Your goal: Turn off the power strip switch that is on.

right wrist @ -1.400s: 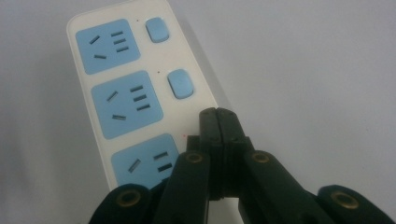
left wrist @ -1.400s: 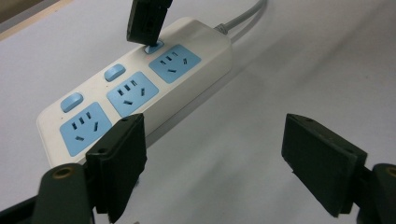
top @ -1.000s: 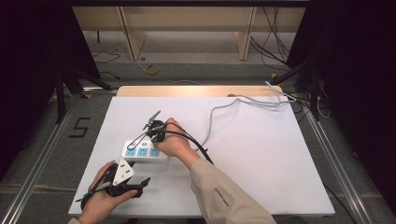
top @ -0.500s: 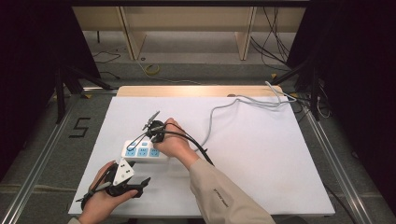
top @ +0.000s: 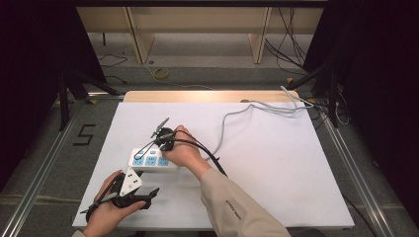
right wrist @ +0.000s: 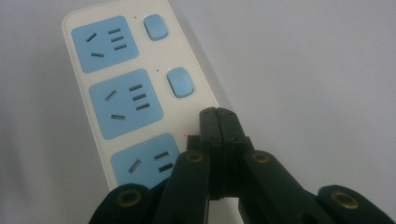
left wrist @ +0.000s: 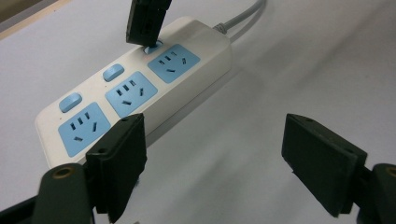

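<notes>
A white power strip (top: pixel 150 160) with three blue sockets and blue switches lies left of the table's middle. My right gripper (top: pixel 159 146) is shut with nothing between its fingers, and its tips (right wrist: pixel 218 114) rest on the strip (right wrist: pixel 126 93) at the switch nearest the cable end. That switch (left wrist: pixel 152 47) is mostly hidden under the tips; the other two switches (right wrist: pixel 180 82) (right wrist: pixel 155 26) are bare. My left gripper (top: pixel 148 193) is open near the front edge, just short of the strip (left wrist: pixel 140 88), jaws wide apart (left wrist: pixel 215 135) and holding nothing.
The strip's grey cable (top: pixel 232 118) runs to the far right corner, where more cables (top: pixel 301 101) lie. A wooden strip (top: pixel 207 96) borders the far edge. The white table top (top: pixel 286 163) is bare at the right. Metal rails (top: pixel 346 158) flank the table.
</notes>
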A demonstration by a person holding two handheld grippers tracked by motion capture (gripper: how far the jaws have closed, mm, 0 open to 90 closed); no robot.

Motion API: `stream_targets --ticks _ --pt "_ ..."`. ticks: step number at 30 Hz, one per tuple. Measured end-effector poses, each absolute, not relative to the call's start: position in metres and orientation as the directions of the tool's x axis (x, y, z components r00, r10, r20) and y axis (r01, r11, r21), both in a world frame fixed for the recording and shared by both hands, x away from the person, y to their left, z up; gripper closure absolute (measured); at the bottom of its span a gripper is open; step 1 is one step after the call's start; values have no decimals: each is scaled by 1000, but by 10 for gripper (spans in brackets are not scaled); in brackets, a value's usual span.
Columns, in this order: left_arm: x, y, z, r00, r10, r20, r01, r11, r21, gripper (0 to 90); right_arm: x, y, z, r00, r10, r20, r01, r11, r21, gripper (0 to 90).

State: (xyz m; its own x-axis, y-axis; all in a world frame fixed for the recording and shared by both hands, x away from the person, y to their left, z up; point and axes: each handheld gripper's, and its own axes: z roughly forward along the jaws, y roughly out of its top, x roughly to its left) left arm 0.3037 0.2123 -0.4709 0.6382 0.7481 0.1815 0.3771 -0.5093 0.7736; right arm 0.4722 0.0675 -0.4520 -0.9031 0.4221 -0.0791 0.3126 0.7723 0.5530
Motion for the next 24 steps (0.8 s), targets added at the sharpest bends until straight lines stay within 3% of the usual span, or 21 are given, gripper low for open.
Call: stream_targets --ticks 24 --pt "304 213 -471 640 747 180 377 -509 774 220 471 65 -453 -899 432 -66 321 755 572 900"
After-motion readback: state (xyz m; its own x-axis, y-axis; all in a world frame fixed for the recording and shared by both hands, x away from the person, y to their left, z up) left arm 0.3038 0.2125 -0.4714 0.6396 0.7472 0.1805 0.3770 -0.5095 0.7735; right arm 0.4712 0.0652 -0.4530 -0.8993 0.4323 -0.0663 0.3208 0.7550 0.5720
